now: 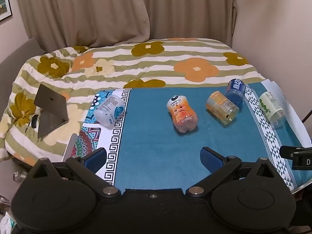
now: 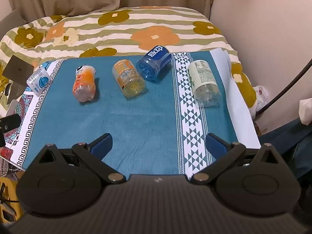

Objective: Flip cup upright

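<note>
**A:** Right wrist view first: what are you after?

**B:** Five cut-bottle cups, all lying on their sides on the teal cloth over the table (image 2: 148, 120). From my left: a white-and-blue cup (image 2: 38, 81) on the patterned edge, an orange cup (image 2: 84, 83), a yellow cup (image 2: 128, 78), a blue cup (image 2: 154, 63) touching the yellow one, and a green-labelled cup (image 2: 204, 81) past the triangle band. Which one goes first I can't tell.

**A:** How will they handle?

**B:** I'd judge them thin clear plastic: very light, easy to crush, slick, and likely to roll on the cloth. I'd grip across the labelled middle of the body, gently, then tip it onto its closed end.

**A:** And your tongs?

**B:** My right tongs (image 2: 159, 142) are spread wide, holding nothing, hovering near the table's front edge, well short of every cup. My left tongs (image 1: 154, 156) are the same: spread, empty, the orange cup (image 1: 182, 114) straight ahead.

**A:** Anything around?

**B:** A floral quilt (image 1: 156, 66) on the bed behind, and a dark laptop-like thing (image 1: 50, 109) off to the left.
</note>
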A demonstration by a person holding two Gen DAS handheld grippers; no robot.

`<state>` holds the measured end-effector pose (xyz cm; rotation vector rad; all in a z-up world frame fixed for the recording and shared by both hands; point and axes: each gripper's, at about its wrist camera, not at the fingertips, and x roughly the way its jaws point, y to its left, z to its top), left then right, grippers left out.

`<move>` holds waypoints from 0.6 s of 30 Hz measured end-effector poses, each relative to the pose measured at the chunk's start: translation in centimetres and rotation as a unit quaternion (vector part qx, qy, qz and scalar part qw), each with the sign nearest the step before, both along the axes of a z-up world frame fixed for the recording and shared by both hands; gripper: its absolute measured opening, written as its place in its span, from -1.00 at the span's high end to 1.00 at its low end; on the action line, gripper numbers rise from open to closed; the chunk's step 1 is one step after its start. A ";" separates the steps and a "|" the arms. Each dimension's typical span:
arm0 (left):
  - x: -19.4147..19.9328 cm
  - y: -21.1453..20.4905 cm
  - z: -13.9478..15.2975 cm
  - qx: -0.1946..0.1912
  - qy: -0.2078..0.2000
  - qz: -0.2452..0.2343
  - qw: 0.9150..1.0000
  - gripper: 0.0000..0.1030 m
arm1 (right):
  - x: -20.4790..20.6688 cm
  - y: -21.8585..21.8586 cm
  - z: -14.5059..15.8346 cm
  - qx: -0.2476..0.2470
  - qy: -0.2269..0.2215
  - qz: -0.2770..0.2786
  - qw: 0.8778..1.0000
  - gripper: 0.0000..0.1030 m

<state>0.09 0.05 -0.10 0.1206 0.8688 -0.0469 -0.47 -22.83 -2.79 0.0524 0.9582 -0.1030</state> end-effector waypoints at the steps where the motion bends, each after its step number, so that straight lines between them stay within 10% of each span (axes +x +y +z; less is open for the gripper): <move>1: 0.1 0.1 0.0 -0.002 0.002 0.001 1.000 -1.00 | 0.0 0.0 0.0 0.000 0.000 0.000 1.000 -1.00; 18: -0.8 -0.2 -0.3 0.012 -0.005 0.003 1.000 -1.00 | -0.7 0.3 -0.2 -0.005 0.009 0.001 1.000 -1.00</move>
